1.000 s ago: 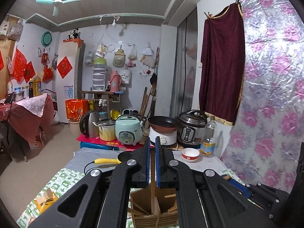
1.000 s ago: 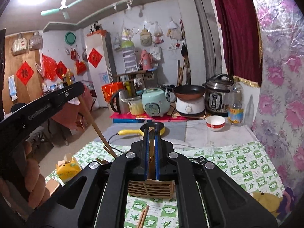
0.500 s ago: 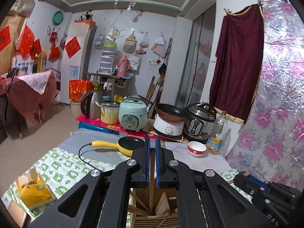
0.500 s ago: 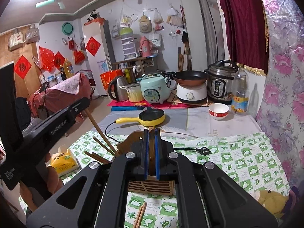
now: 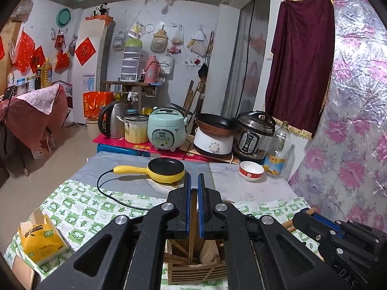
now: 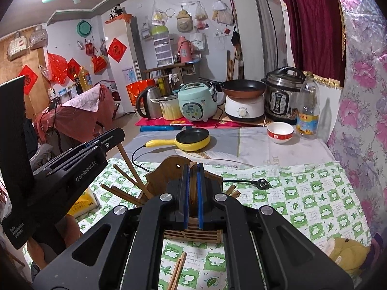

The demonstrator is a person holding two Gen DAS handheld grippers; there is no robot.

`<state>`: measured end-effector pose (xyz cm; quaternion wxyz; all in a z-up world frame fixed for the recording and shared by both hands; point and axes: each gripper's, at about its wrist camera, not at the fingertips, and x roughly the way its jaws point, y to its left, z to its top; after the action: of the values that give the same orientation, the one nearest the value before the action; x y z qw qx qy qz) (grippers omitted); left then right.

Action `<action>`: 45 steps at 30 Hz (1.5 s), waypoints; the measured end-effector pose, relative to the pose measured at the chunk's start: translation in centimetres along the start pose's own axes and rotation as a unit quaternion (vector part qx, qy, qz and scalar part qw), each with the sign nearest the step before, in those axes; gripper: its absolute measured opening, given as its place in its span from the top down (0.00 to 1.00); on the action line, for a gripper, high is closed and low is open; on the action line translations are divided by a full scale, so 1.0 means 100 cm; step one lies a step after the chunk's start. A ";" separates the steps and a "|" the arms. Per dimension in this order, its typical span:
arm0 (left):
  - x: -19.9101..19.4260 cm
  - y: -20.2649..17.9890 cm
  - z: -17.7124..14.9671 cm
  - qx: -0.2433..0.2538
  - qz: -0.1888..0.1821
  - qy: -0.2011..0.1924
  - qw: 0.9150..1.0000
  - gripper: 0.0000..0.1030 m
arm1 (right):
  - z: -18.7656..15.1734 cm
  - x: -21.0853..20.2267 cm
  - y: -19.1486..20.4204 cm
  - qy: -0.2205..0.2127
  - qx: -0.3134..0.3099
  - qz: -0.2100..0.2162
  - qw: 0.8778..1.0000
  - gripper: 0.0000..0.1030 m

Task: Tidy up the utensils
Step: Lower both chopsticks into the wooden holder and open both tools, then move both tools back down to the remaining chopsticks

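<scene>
A slatted wooden utensil holder (image 5: 196, 271) stands on the checked tablecloth, with several chopsticks and a wooden spoon (image 5: 209, 252) in it. My left gripper (image 5: 193, 186) is shut on a wooden chopstick (image 5: 192, 229) whose lower end reaches down into the holder. My right gripper (image 6: 192, 169) is shut on a wooden chopstick (image 6: 192, 188), held upright just above the holder (image 6: 193, 234). The left gripper also shows in the right wrist view (image 6: 106, 142), holding its chopstick (image 6: 134, 171) slanted into the holder. A loose pair of chopsticks (image 6: 177, 271) lies on the cloth in front.
A yellow electric pan (image 5: 167, 170) with its cord and plug (image 6: 261, 183) lies behind the holder. A red-and-white bowl (image 5: 251, 170), a bottle (image 5: 278, 151) and cookers stand at the back. A yellow tissue pack (image 5: 40, 238) sits at the left edge.
Both grippers have come down toward the holder, each with its chopstick. The left chopstick has gone lower into the holder, and the view has tilted down onto the table.
</scene>
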<state>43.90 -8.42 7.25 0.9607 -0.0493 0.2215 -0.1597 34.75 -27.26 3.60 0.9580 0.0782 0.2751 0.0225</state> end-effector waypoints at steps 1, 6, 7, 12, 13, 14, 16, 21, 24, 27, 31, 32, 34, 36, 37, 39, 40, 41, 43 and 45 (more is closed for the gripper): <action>0.001 0.000 0.000 0.002 0.000 0.002 1.000 0.94 | 0.000 0.002 -0.001 0.003 0.001 0.000 1.000 0.94; 0.002 0.002 -0.001 -0.008 0.008 0.011 1.000 0.40 | -0.002 0.014 -0.005 0.022 0.006 -0.003 1.000 0.91; 0.000 0.004 -0.001 -0.018 0.011 0.003 1.000 0.27 | -0.003 0.018 -0.007 0.026 0.010 -0.006 1.000 0.89; -0.012 0.005 0.002 -0.015 0.010 -0.013 1.000 0.19 | -0.002 0.013 -0.013 0.016 0.023 -0.013 1.000 0.88; -0.014 0.006 0.003 -0.015 0.013 -0.017 1.000 0.13 | -0.001 0.010 -0.013 0.011 0.024 -0.013 1.000 0.87; -0.017 0.005 0.003 -0.015 0.017 -0.024 0.999 0.10 | 0.000 0.008 -0.013 0.008 0.024 -0.013 1.000 0.86; -0.022 0.004 0.004 -0.014 0.018 -0.034 0.999 0.05 | 0.001 0.004 -0.014 0.002 0.027 -0.012 1.000 0.83; -0.028 0.001 0.005 -0.007 0.025 -0.038 0.999 0.05 | 0.003 -0.003 -0.014 -0.008 0.030 -0.012 0.999 0.73; -0.028 0.002 0.003 -0.004 0.033 -0.031 0.999 0.05 | 0.002 -0.008 -0.013 -0.015 0.031 -0.012 0.999 0.68; -0.034 0.006 -0.001 -0.002 0.045 -0.026 0.999 0.05 | 0.001 -0.018 -0.010 -0.025 0.030 -0.010 0.999 0.64; -0.048 0.014 -0.007 -0.003 0.063 -0.027 0.998 0.05 | -0.002 -0.033 -0.005 -0.038 0.024 -0.008 0.999 0.59; -0.052 0.018 -0.009 -0.004 0.065 -0.027 0.997 0.05 | -0.004 -0.037 -0.004 -0.041 0.021 -0.010 0.999 0.58; -0.058 0.020 -0.011 -0.009 0.067 -0.027 0.997 0.05 | -0.008 -0.046 0.000 -0.045 0.015 -0.014 0.999 0.55; -0.063 0.021 -0.016 -0.011 0.066 -0.023 0.997 0.05 | -0.012 -0.052 0.002 -0.047 0.013 -0.014 0.999 0.53; -0.065 0.021 -0.019 -0.009 0.065 -0.021 0.998 0.05 | -0.015 -0.056 0.003 -0.049 0.012 -0.014 0.999 0.51; -0.072 0.022 -0.033 0.008 0.068 -0.021 0.997 0.05 | -0.026 -0.062 0.004 -0.050 0.000 -0.017 0.999 0.46; -0.075 0.024 -0.042 0.014 0.073 -0.023 0.997 0.05 | -0.033 -0.064 0.004 -0.051 -0.007 -0.020 0.998 0.40; -0.075 0.025 -0.055 0.021 0.084 -0.021 0.996 0.05 | -0.044 -0.067 0.001 -0.060 -0.010 -0.027 0.998 0.36; -0.069 0.029 -0.079 0.040 0.094 0.005 0.995 0.05 | -0.074 -0.062 -0.007 -0.065 -0.010 -0.053 0.996 0.30; -0.063 0.036 -0.100 0.047 0.107 0.027 0.993 0.05 | -0.095 -0.048 -0.012 -0.041 -0.021 -0.064 0.997 0.30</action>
<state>35.14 -3.21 0.29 0.9673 0.0238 0.2435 -0.0672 25.63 -27.51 -2.02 0.9692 0.0416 0.2398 -0.0361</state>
